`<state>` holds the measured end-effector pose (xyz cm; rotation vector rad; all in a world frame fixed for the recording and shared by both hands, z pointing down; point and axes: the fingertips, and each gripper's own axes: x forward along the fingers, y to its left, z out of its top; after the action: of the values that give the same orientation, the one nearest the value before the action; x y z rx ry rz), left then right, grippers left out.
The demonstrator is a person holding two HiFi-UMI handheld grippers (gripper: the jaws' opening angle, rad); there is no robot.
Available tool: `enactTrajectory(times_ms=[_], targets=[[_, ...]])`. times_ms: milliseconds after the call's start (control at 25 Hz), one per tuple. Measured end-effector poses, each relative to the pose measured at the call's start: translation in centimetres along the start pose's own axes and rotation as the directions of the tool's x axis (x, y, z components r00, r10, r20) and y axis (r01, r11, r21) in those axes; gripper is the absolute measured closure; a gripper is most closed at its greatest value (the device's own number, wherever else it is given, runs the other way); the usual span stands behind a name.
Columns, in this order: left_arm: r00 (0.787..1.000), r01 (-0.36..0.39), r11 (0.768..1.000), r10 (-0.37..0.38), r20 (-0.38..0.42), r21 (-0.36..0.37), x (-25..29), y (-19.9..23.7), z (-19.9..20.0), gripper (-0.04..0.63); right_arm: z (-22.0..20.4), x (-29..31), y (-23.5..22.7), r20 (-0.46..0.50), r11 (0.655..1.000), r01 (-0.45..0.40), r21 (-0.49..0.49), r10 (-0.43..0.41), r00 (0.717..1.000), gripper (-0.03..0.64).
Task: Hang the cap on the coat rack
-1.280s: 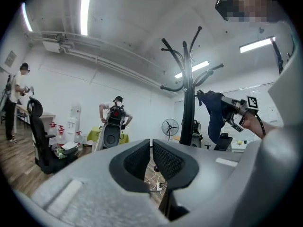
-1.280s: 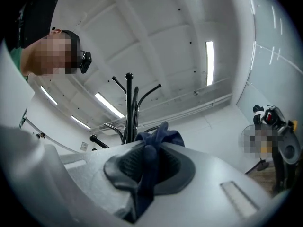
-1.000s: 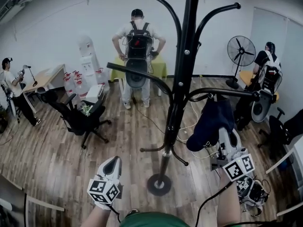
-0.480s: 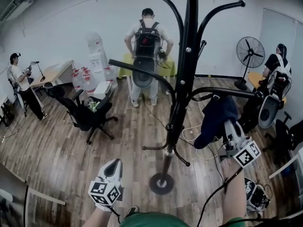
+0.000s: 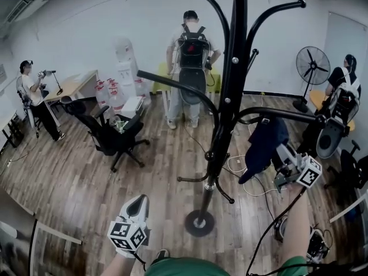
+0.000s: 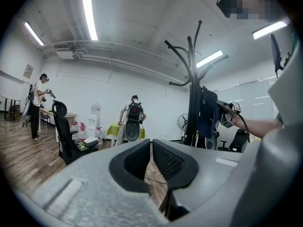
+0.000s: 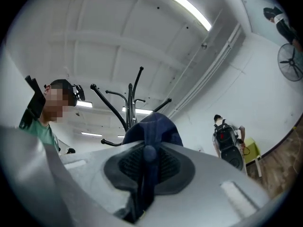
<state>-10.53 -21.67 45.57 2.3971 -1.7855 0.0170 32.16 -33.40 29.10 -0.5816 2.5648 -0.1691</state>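
A tall black coat rack (image 5: 230, 96) stands just ahead of me on a round base. A dark blue cap (image 5: 263, 145) hangs in the air right of the pole, just under the curved arm (image 5: 282, 114) that ends in a knob. My right gripper (image 5: 283, 153) is shut on the cap's fabric, and in the right gripper view the cloth (image 7: 154, 126) runs between the pads (image 7: 165, 167) with the rack (image 7: 130, 103) behind. My left gripper (image 5: 137, 204) stays low at the left of the pole, shut and holding nothing (image 6: 151, 143). The left gripper view shows the rack (image 6: 193, 108) and the cap (image 6: 207, 112).
A black office chair (image 5: 112, 137) stands to the left. A person with a backpack (image 5: 192, 50) stands behind the rack, others at the far left (image 5: 34, 91) and right (image 5: 345, 85). A floor fan (image 5: 310, 68) and white cables (image 5: 241, 171) are nearby.
My right gripper has carried the cap to the right and a little up in the head view, tilting as it went. The left gripper has hardly shifted.
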Motion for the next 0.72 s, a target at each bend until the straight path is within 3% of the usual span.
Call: enactTrajectory(times_ms=[200, 440, 560, 720], targets=[[1.0, -0.004, 1.0, 0.004, -0.002, -0.004, 0.0, -0.1, -0.3, 0.572, -3.4, 0.9, 0.8, -0.081, 1.0, -0.03, 0.008, 0.031, 0.996, 0.584], [1.0, 0.016, 1.0, -0.016, -0.011, -0.008, 0.4, -0.5, -0.7, 0.572, -5.9, -0.2, -0.2, -0.051, 0.998, 0.053, 0.033, -0.051, 0.997, 0.57], [1.0, 0.026, 1.0, -0.026, -0.017, -0.008, 0.8, -0.6, -0.9, 0.572, -6.5, -0.5, 0.1, -0.049, 0.997, 0.077, 0.03, -0.075, 0.996, 0.53], [0.999, 0.042, 0.999, -0.042, -0.022, -0.01, 1.0, -0.9, -1.1, 0.572, -7.0, -1.6, -0.1, -0.076, 0.989, 0.15, -0.003, -0.149, 0.986, 0.412]])
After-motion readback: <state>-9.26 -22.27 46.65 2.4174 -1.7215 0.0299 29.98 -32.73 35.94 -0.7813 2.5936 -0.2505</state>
